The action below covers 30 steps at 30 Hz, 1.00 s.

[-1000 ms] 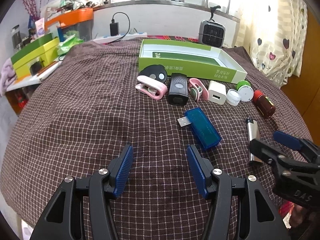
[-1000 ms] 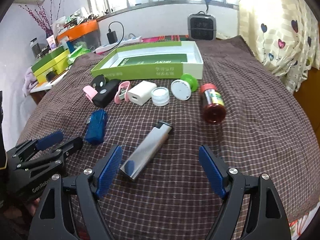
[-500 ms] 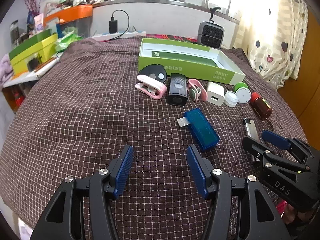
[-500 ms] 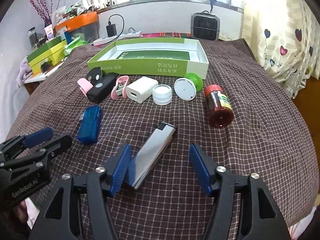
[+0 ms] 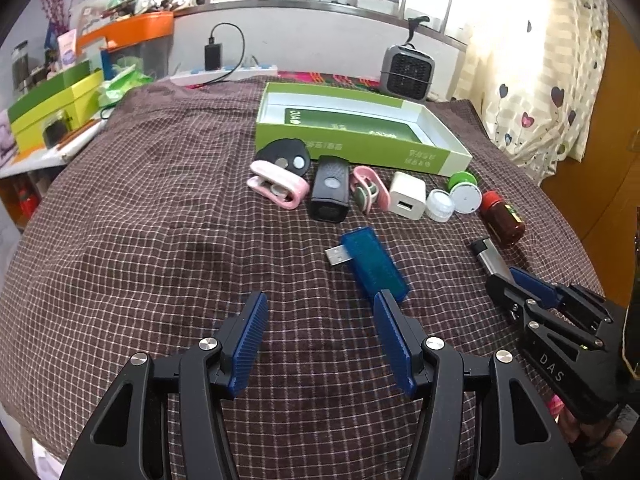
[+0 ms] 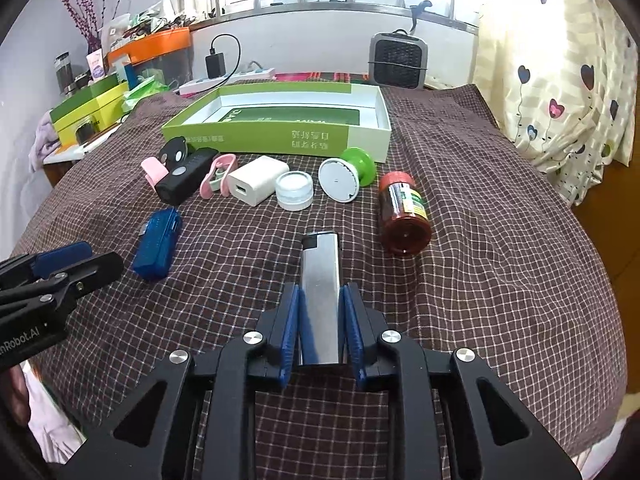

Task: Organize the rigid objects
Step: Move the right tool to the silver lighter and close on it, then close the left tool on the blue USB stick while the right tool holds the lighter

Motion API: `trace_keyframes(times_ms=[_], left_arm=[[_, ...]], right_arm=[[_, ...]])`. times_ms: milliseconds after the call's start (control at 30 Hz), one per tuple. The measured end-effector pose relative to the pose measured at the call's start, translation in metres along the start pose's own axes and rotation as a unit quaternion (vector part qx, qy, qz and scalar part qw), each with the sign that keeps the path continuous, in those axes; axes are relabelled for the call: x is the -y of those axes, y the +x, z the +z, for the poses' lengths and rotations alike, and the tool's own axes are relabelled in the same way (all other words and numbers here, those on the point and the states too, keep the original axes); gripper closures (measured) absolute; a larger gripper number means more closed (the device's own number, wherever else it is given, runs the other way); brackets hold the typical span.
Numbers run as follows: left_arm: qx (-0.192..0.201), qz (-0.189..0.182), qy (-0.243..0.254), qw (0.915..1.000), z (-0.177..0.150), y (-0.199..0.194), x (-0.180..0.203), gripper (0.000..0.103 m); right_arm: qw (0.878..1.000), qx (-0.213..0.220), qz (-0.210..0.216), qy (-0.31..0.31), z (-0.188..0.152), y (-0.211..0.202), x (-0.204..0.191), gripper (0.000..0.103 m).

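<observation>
Lighter (image 6: 321, 276) sat clamped between the blue pads of my right gripper (image 6: 320, 312), its black cap pointing away from me, its metal body lying along the checked brown cloth (image 6: 500, 260). My left gripper (image 5: 320, 336) hung with its jaws spread wide over bare cloth, holding nothing — the blue USB stick (image 5: 370, 266) lay just beyond its right pad. Past the lighter, to its right, a red bottle (image 6: 404, 216) lay on its side. Farther on ran a row of small things: a pink clip (image 5: 278, 184), a black key fob (image 5: 285, 156), a black device (image 5: 330, 194), a white charger (image 6: 258, 178), a small white jar (image 6: 294, 190) and a green-and-white spool (image 6: 346, 174). Behind them stood the open green box (image 6: 256, 140) — beyond it, a grey heater (image 6: 398, 60)
</observation>
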<state>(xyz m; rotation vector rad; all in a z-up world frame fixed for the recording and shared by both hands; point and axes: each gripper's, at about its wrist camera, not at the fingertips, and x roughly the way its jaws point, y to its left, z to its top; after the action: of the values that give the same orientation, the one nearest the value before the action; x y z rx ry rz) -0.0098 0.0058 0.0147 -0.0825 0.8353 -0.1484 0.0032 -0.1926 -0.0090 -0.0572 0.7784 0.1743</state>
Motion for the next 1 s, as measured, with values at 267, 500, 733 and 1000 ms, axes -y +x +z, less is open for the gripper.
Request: trace_keyframes(times_ms=[267,500,733,1000], left_arm=[[-0.013,-0.014,0.0,0.9998,0.005,0.006,0.012,0.048],[-0.019,-0.025,-0.007,0.9995,0.011,0.015,0.02,0.048],[-0.026,-0.027,-0.004,0.9993,0.014,0.024,0.03,0.056],[-0.022,-0.012,0.006,0.9997,0.016,0.029,0.032,0.064]], right_arm=[[1.0,0.011,-0.004,-0.002,0.0,-0.003,0.007,0.079],[1.0,0.012,0.0,-0.001,0.0,-0.002,0.013,0.079],[1.0,0.01,0.004,0.001,0.0,0.0,0.016,0.079],[1.0,0.012,0.011,0.003,0.0,0.002,0.019,0.079]])
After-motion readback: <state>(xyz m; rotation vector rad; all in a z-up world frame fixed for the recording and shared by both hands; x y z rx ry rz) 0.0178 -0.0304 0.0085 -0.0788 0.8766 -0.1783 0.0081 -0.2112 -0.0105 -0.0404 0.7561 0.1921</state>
